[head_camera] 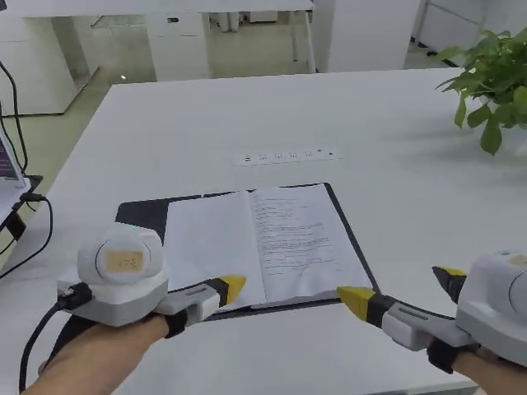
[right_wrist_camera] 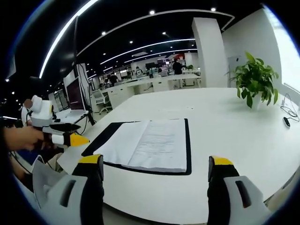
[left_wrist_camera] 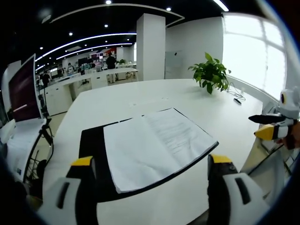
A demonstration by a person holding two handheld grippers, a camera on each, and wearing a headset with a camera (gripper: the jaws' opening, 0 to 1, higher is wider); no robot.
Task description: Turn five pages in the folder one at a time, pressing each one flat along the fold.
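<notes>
A black folder [head_camera: 140, 216] lies open on the white table, white pages spread on both sides of the fold; the right page [head_camera: 296, 239] carries printed text. It also lies ahead of the jaws as the folder [left_wrist_camera: 93, 140] in the left gripper view and the folder [right_wrist_camera: 187, 150] in the right gripper view. My left gripper [head_camera: 226, 290] hovers at the folder's near left edge, its jaws wide apart and empty [left_wrist_camera: 152, 164]. My right gripper [head_camera: 403, 286] stays off the folder's near right corner, open with nothing held [right_wrist_camera: 154, 164].
A white power strip [head_camera: 284, 155] is set in the table beyond the folder. A potted green plant [head_camera: 490, 78] stands at the far right. Black cables [head_camera: 37, 230] and a screen edge sit off the table's left side. The table's near edge runs just under both grippers.
</notes>
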